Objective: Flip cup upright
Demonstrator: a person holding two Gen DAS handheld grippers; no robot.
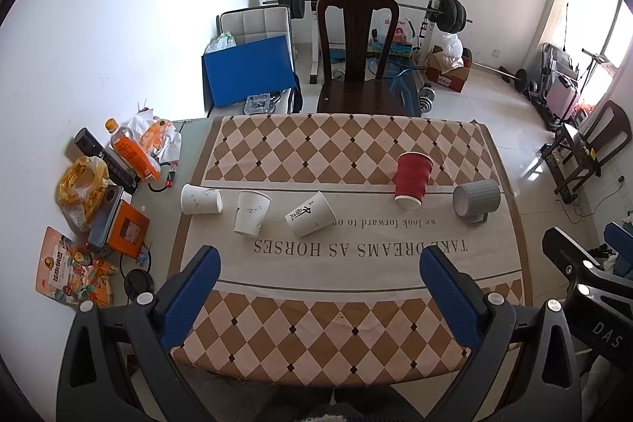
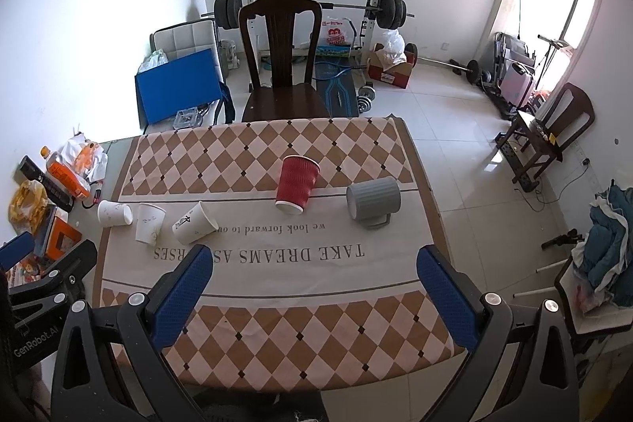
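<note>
Several cups lie on their sides in a row across the checkered tablecloth (image 1: 316, 311). From the left: a white paper cup (image 1: 201, 199) (image 2: 114, 213), a second white paper cup (image 1: 251, 213) (image 2: 149, 223), a white paper cup with black print (image 1: 310, 214) (image 2: 194, 223), a red ribbed paper cup (image 1: 412, 180) (image 2: 296, 183), and a grey ribbed mug (image 1: 476, 199) (image 2: 374, 202). My left gripper (image 1: 318, 263) is open and empty, held above the near part of the table. My right gripper (image 2: 316, 262) is open and empty, also short of the cups.
Snack bags, an orange bottle (image 1: 132, 153), a black can and boxes crowd the table's left edge. A dark wooden chair (image 1: 358, 58) stands behind the table. Gym gear fills the back wall. The other gripper shows at the right edge of the left wrist view (image 1: 585, 275).
</note>
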